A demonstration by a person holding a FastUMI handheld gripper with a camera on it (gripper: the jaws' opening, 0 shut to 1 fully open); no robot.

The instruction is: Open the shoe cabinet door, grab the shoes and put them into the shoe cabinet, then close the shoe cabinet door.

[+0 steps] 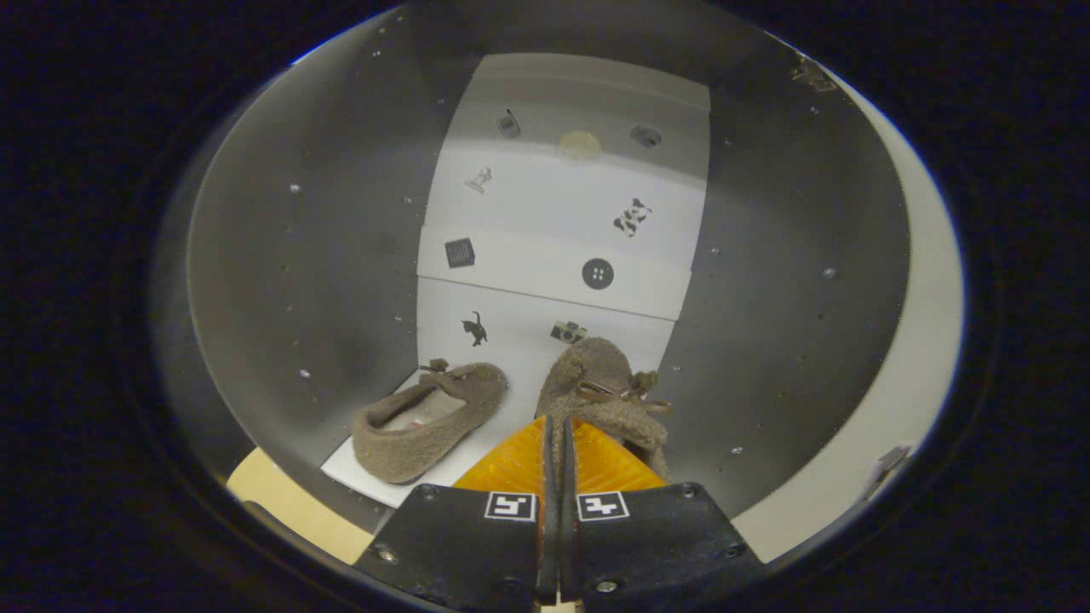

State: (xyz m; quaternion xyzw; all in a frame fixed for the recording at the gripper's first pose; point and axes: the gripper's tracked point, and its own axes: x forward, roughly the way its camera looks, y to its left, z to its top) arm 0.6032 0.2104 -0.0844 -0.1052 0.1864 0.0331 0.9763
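I am looking into the shoe cabinet (298,281), which has grey side walls and a white back panel (553,230) dotted with small stickers. A brown fuzzy shoe (426,426) lies on the cabinet's white floor, left of my fingers, its opening facing up. A second matching shoe (600,387) with a small bow sits just ahead of the fingers, toe toward the back panel. My gripper (558,423) is shut on this shoe's heel rim, and a thin strip of brown fabric shows between the two fingers.
The cabinet's pale right edge (928,340) curves along the right of the opening, with a small fitting (890,464) low on it. A strip of beige floor (281,502) shows outside the cabinet at the lower left.
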